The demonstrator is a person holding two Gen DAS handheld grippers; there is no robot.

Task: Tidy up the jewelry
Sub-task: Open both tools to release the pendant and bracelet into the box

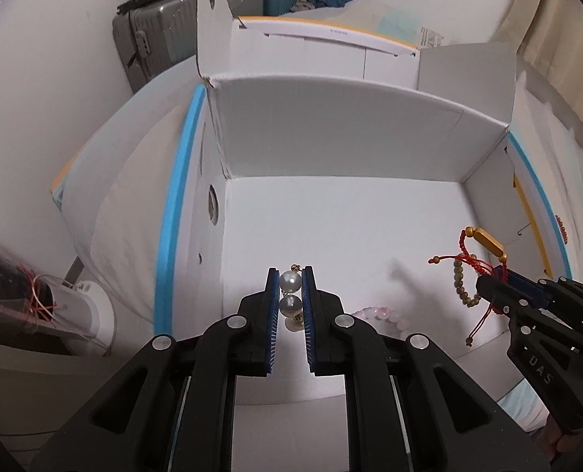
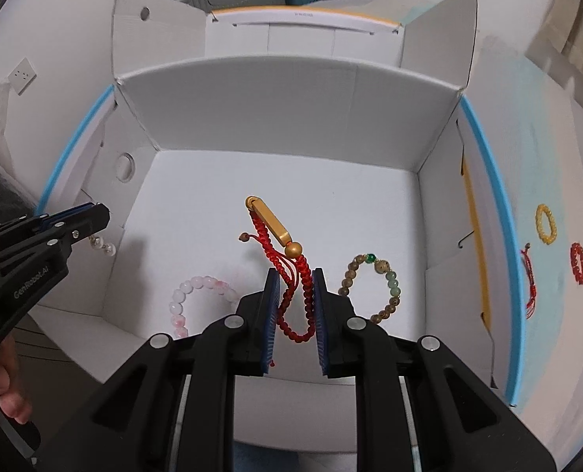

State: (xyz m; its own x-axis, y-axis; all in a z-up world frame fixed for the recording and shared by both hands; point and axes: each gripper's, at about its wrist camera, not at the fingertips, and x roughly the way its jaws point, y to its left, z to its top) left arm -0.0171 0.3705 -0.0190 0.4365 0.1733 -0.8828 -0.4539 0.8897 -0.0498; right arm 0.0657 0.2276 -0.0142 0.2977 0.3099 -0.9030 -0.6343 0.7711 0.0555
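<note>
Both tongs over the open white box point(image 2: 291, 110), angled down into it. The box sits on a light blue surface; can't tell if it's a worktop or a bed.

Already on the box floor: pink bead bracelet point(image 2: 197, 299) toward the near-left corner, brown-green bead bracelet point(image 2: 374, 291) toward the near-right. Outside the box's right wall: yellow bracelet point(image 2: 546, 223), red bead bracelet point(image 2: 578, 261) and a red cord piece point(image 2: 527, 279), all not yet stored.

Right tongs point(image 2: 294, 303) nearly closed on the red braided bracelet point(image 2: 291, 275). Its gold bar point(image 2: 269, 222) sticks out past the tips and a bead loop hangs back between the blades.

Left tongs point(image 1: 291, 287) almost fully closed on the pearl earring point(image 1: 290, 293), two pearls pinched between the blades, near the box's left wall.

Risks:
- Red bracelet lands on the pink or brown-green one if released here, and the cords tangle.
- Loose cord ends snag on the ribbed pads, so the bracelet drags back out on retreat.
- Pearls are round and smooth, so the earring could squirt out or roll on landing.
- Earring is small and white on a white floor, so easy to lose.
</note>
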